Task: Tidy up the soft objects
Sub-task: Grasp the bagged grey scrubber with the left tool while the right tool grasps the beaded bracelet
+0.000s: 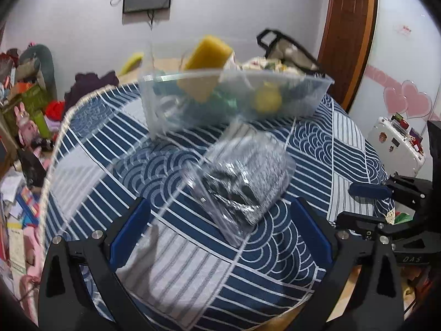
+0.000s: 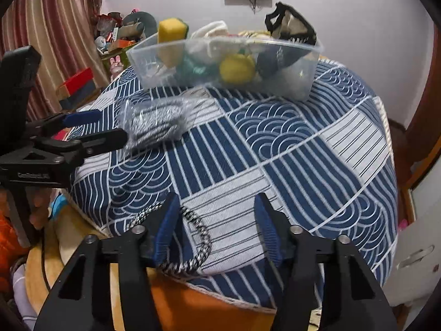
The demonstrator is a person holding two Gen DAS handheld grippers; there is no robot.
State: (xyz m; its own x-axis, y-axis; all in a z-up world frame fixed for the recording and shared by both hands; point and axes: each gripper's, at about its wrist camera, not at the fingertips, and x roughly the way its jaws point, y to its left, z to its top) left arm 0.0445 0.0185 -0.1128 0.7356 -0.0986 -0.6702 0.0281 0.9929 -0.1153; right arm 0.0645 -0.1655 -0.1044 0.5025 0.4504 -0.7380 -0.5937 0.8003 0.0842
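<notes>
Left gripper point(image 1: 220, 237) spread wide, nothing between its fingers, just short of the bagged grey socks point(image 1: 245, 176) lying on the table point(image 2: 275, 151) in front of the clear bin point(image 2: 226, 63), right gripper point(image 2: 217, 229) also spread, by a braided cord point(image 2: 198, 234).

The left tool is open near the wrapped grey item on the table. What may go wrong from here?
1. The grey socks pack sits in loose, glossy plastic wrap. The open left tool may pinch only the film, so the pack could slip.
2. The clear bin already looks full, with the yellow sponge sticking above its rim. Adding the pack might push something out.
3. A braided cord lies by the right tool and could snag.
</notes>
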